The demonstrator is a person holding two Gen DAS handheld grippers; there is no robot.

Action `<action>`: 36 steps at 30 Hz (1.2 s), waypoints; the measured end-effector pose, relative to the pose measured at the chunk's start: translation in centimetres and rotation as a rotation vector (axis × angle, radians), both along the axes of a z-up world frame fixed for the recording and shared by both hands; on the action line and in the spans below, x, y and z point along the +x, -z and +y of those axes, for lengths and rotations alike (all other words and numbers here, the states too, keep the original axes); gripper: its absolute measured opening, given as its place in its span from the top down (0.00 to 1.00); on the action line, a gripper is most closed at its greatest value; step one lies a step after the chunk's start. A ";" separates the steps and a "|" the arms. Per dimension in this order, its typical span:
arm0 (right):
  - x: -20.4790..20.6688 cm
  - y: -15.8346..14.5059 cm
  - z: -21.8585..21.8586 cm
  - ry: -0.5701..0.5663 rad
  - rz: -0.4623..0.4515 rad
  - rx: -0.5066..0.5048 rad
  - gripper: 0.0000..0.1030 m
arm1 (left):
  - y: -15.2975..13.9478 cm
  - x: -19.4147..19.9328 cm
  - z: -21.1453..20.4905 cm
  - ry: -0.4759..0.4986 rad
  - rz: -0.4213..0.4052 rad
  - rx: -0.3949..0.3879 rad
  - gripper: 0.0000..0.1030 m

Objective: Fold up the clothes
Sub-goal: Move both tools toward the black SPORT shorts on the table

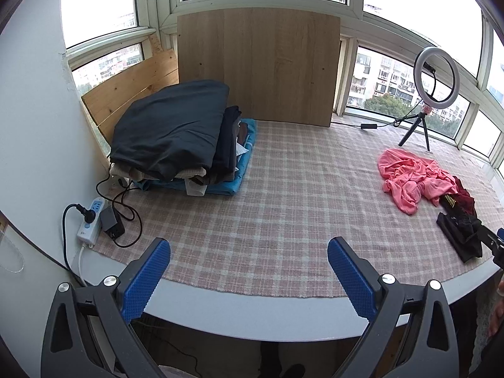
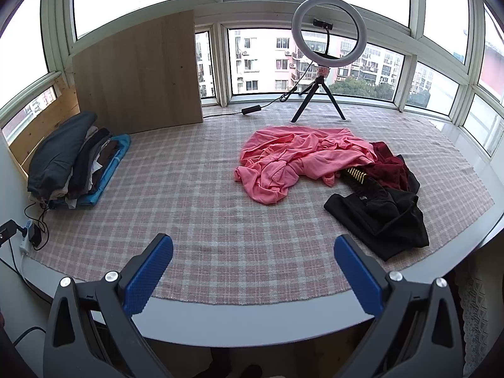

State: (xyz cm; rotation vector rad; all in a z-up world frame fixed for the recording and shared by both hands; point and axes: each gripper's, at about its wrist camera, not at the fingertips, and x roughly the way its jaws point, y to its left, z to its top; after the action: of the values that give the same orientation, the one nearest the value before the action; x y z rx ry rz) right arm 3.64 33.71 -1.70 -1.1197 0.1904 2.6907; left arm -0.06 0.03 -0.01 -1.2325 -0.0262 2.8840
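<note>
Both grippers hang over the near edge of the table point(image 2: 252, 327), jaws spread wide and holding nothing: the left gripper point(image 1: 249, 271) faces the stack of folded clothes point(image 1: 176, 135) at the far left, the right gripper point(image 2: 253, 266) faces the unfolded heap. On the checked cloth point(image 2: 201, 220) a crumpled pink garment point(image 2: 293, 160) lies touching a dark red garment point(image 2: 390, 163) and a black garment point(image 2: 384, 217). Behind them stands a ring light point(image 2: 327, 41) on a tripod. A wooden board point(image 2: 138, 72) leans at the window; a power strip point(image 1: 91, 223) with cables lies beside the stack.
</note>
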 end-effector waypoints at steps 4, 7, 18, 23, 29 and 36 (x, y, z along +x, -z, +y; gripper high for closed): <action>-0.2 -0.4 -0.3 0.005 -0.011 0.005 0.00 | 0.1 -0.5 0.2 0.013 -0.011 0.003 0.02; -0.3 -0.8 -0.1 0.009 -0.010 0.008 0.00 | 0.1 -0.8 0.4 0.023 -0.019 0.006 0.02; -0.4 -0.4 2.1 0.096 -0.008 0.028 0.00 | 0.5 -4.0 3.1 0.105 -0.045 0.011 0.02; -1.0 -0.2 3.5 0.144 -0.013 0.029 0.00 | 1.0 -6.0 4.7 0.150 -0.068 0.020 0.02; -1.4 -0.2 4.7 0.208 -0.015 0.036 0.00 | 1.1 -8.6 6.3 0.210 -0.080 0.030 0.03; -1.8 0.3 6.3 0.273 -0.020 0.038 0.00 | 2.4 -11.7 8.5 0.276 -0.145 0.038 0.02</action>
State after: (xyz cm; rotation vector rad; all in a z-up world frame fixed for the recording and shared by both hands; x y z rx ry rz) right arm 1.88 39.98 -1.98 -1.0272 0.2667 2.4317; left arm -11.77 8.53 -2.42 -1.3198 0.0809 2.5464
